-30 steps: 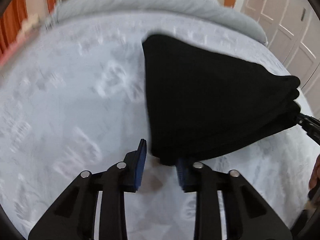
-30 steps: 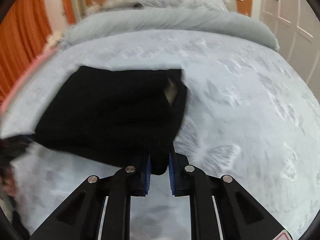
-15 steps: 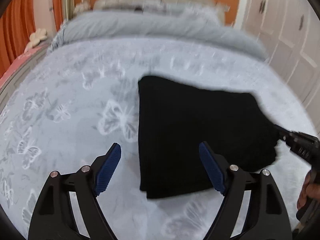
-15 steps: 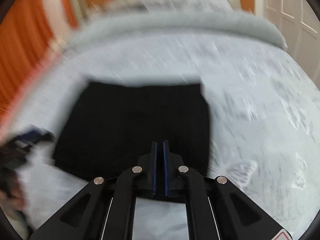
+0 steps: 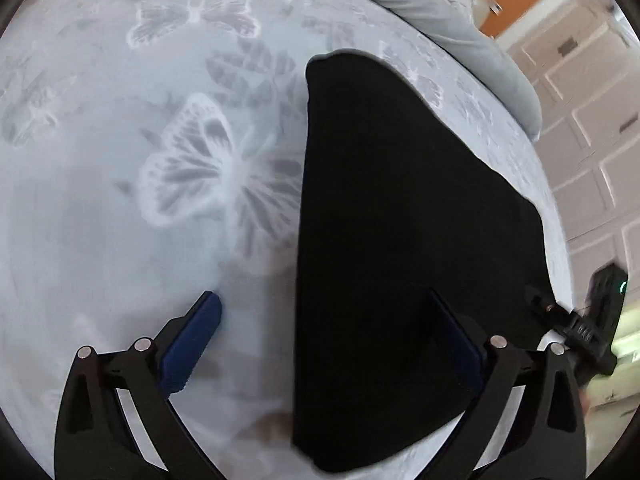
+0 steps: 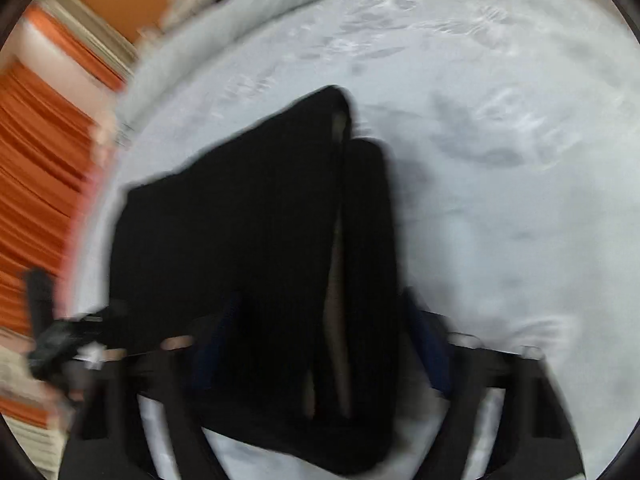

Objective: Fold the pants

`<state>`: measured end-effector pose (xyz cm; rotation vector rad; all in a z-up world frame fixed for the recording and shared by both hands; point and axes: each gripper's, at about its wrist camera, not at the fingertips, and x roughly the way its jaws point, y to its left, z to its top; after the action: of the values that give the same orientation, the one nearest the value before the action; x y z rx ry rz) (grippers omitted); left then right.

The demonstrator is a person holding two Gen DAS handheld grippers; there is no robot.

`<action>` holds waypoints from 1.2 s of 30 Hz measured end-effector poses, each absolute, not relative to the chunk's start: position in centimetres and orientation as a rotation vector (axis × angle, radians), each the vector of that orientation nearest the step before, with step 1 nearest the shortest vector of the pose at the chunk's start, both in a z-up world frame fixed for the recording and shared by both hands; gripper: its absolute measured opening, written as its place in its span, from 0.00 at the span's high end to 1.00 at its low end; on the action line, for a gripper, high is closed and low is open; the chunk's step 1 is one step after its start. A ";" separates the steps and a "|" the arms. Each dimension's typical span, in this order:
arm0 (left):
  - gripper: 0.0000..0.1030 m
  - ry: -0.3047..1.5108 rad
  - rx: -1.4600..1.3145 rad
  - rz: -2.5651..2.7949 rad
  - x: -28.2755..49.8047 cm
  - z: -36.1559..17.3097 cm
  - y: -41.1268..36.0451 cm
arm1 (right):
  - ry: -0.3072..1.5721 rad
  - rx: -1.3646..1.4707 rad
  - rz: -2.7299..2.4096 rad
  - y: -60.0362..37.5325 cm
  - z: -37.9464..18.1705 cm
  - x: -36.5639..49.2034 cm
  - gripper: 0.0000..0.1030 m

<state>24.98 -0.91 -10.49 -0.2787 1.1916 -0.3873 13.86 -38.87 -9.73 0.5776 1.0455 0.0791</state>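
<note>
**Desk:** What did the left wrist camera show?

**Operator:** I saw the black pants (image 5: 400, 232) lying folded into a compact slab on the pale grey bedspread (image 5: 120, 200), which carried a white butterfly print (image 5: 200, 168). My left gripper (image 5: 324, 336) pointed steeply down over the near left edge of the fabric. Its jaws stood wide and were opening further. The left blue pad (image 5: 192, 344) hung over bare bedspread; the right one was over the black cloth. Neither pressed on the fabric, so that gripper held nothing.

**Desk:** And the other side?

**Operator:** The right wrist view was badly smeared. My right gripper (image 6: 324, 344) sat over the near end of the pants (image 6: 248, 240), jaws parting, about halfway apart. A thick fold of the cloth lay between the fingers, with a pale strip of lining (image 6: 336, 280) showing along the layered edge. The pads looked clear of the cloth, though the blur left me unsure.

**Desk:** Anything else in view?

**Operator:** A rolled grey duvet (image 5: 460, 28) ran along the far end of the bed, white panelled wardrobe doors (image 5: 592, 128) stood to one side, and orange curtains (image 6: 36, 168) hung on the other. Each gripper showed at the edge of the other's view.
</note>
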 end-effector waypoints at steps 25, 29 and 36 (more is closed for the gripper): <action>0.05 0.782 0.192 -0.138 17.4 -0.9 -4.8 | 0.715 0.072 -0.152 -29.2 1.7 11.2 0.35; 0.05 0.772 0.204 -0.168 14.0 -1.2 -5.9 | 0.724 0.118 -0.147 -29.3 0.7 8.0 0.34; 0.05 0.766 0.142 -0.173 13.3 -2.0 -5.5 | 0.723 0.162 -0.178 -29.3 -0.5 7.1 0.34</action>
<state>13.27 -5.48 -2.01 0.1415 0.7659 -0.1726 7.11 -29.27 -0.46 0.1623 0.7228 -0.1777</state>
